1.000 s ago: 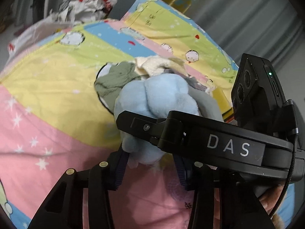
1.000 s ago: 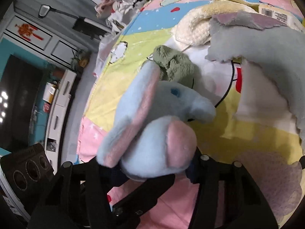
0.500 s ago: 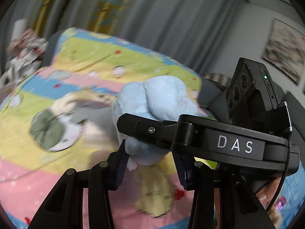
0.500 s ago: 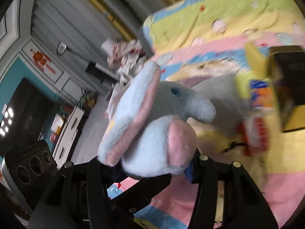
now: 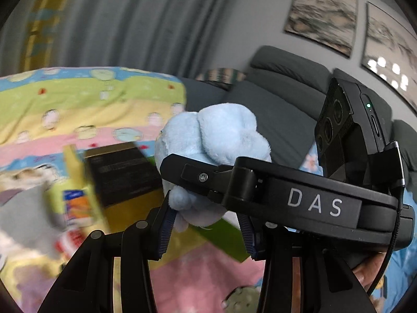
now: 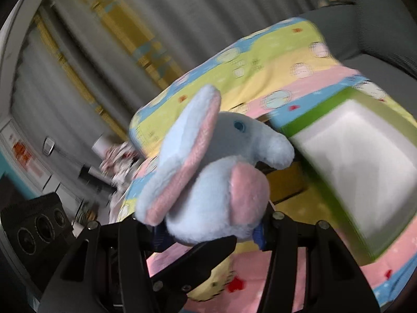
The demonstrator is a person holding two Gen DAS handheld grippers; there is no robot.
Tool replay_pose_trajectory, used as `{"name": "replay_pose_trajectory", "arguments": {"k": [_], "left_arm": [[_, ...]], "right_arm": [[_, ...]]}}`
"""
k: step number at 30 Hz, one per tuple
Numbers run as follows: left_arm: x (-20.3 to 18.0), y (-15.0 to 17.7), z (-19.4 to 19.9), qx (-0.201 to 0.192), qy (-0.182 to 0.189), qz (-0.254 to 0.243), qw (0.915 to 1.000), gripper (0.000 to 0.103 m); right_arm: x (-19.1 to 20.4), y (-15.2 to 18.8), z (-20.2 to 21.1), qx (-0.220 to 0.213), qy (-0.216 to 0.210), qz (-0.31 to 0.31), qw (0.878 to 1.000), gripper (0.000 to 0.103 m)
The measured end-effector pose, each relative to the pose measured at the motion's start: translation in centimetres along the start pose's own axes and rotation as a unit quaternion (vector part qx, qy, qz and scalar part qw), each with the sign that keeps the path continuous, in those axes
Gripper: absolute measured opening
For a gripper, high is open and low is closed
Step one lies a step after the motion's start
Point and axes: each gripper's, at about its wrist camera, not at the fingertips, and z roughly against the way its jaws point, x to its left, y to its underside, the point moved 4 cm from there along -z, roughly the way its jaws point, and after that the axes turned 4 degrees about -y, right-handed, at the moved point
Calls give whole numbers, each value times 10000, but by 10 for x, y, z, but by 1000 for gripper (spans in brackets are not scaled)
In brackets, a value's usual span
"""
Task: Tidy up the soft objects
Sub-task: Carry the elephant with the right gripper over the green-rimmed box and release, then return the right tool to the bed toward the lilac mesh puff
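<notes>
A light blue plush elephant (image 6: 208, 182) with pink ear linings is held in the air between both grippers. My right gripper (image 6: 208, 232) is shut on its body from below, trunk pointing right. In the left wrist view my left gripper (image 5: 206, 232) is shut on the plush's rear (image 5: 211, 143), and the right gripper's black body marked DAS (image 5: 299, 198) crosses in front. A green-walled box with a white inside (image 6: 359, 172) stands on the bed to the right of the plush. It also shows in the left wrist view (image 5: 221, 237) under the plush.
The bed has a striped cartoon sheet (image 6: 260, 73). A yellow box with a black panel (image 5: 120, 172) and grey and cream soft items (image 5: 23, 198) lie at the left. A grey sofa (image 5: 281, 109) stands behind, with curtains (image 5: 117, 20) and pictures (image 5: 323, 10).
Both grippers have swung right and upward with the plush elephant. The pile of soft items has slid off to the left and the green box has come into view.
</notes>
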Motion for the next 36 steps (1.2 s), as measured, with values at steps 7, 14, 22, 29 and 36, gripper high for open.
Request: {"name": "replay_pose_trajectory", "arguments": {"k": [7, 14, 22, 29, 36], "left_arm": [[-31, 2, -51, 200, 797, -153, 9965, 46], [-49, 13, -94, 727, 1157, -10, 9906, 46], [-49, 21, -103, 910, 934, 89, 9914, 46], [-40, 11, -69, 625, 645, -38, 9960, 77], [7, 1, -5, 396, -481, 114, 9980, 86]], "right_arm": [[-55, -10, 21, -411, 664, -413, 9961, 52], [-116, -8, 27, -450, 1118, -1043, 9872, 52], [-129, -7, 27, -405, 1773, -1124, 9769, 64], [-109, -15, 41, -731, 2001, -641, 9749, 82], [-70, -13, 44, -737, 2012, -134, 9767, 91]]}}
